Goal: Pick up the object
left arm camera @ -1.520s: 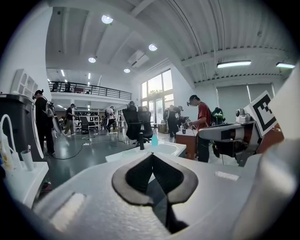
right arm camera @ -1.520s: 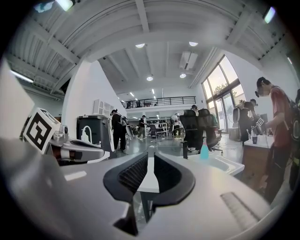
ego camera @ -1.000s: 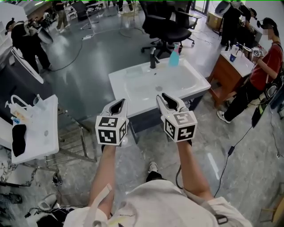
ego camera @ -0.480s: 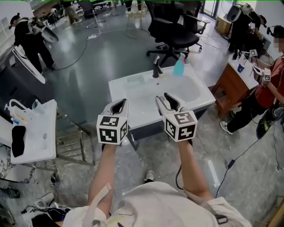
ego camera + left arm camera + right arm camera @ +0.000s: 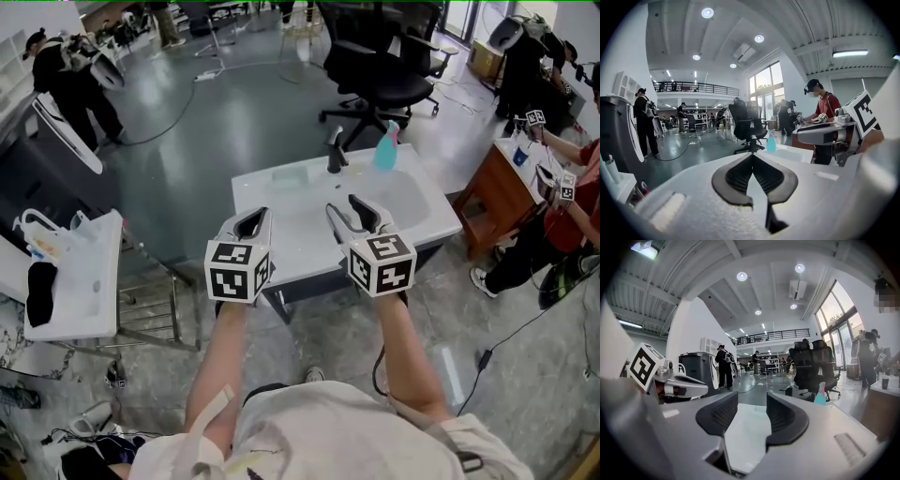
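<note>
A white sink basin on a stand lies just ahead of both grippers. At its back edge stand a black tap and a teal spray bottle, and a pale green piece lies left of the tap. The bottle shows beyond the left jaws, and the same bottle sits right of the right jaws. My left gripper is shut with its tips touching and nothing between them. My right gripper is opening, its jaws apart and empty, held above the basin's near edge.
A black office chair stands behind the sink. A second white basin with small items is at the left, a wooden cabinet at the right. People stand at the far left and right. A cable crosses the floor.
The sink has come nearer and slid slightly right in the head view as I step toward it. The right jaws have spread wider. The left jaws stay shut.
</note>
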